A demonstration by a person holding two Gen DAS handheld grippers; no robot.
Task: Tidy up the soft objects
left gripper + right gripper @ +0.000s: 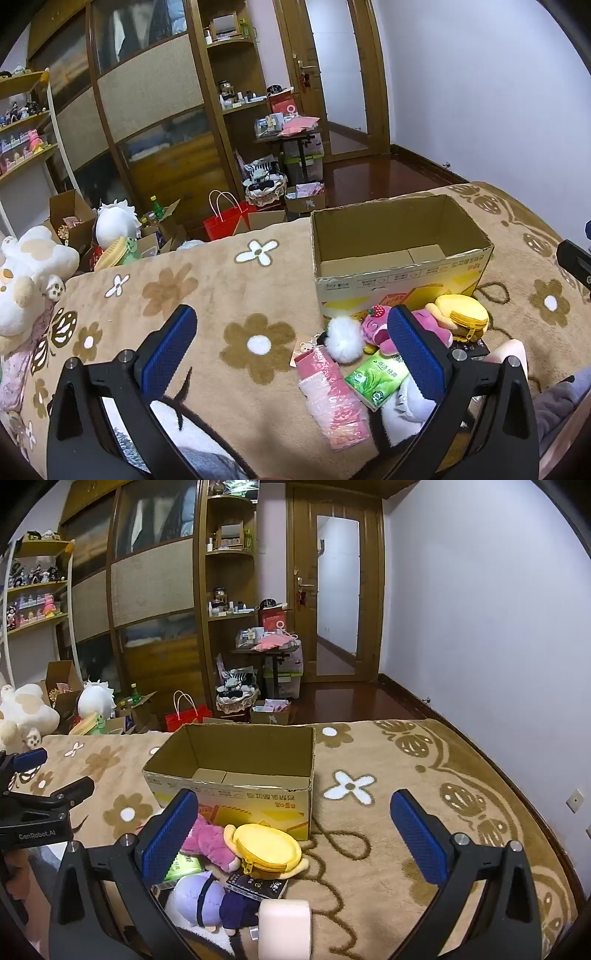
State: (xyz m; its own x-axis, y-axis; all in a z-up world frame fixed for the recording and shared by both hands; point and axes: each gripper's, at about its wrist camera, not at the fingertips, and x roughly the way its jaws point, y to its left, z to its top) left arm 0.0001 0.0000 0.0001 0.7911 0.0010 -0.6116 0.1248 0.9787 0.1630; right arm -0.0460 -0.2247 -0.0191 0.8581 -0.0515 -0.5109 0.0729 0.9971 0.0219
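An open, empty cardboard box [402, 236] stands on the flowered brown blanket [221, 288]; it also shows in the right wrist view [236, 760]. In front of it lies a pile: a pink plush [373, 326], a yellow round pouch [461, 312], a white pompom [343, 338], a green tissue pack [376, 376] and a pink packet [332, 391]. The right wrist view shows the pink plush [207, 840], yellow pouch [267, 845], a purple-haired doll [207, 897] and a pale pink block [284, 923]. My left gripper [291, 336] is open above the blanket, left of the pile. My right gripper [295, 823] is open over the pile.
A large white and tan plush [26, 273] lies at the blanket's left edge. Beyond the bed are cartons, a red bag [223, 221], a wardrobe [147, 110], shelves and a small cluttered table [288, 129]. A white wall [480, 609] is on the right.
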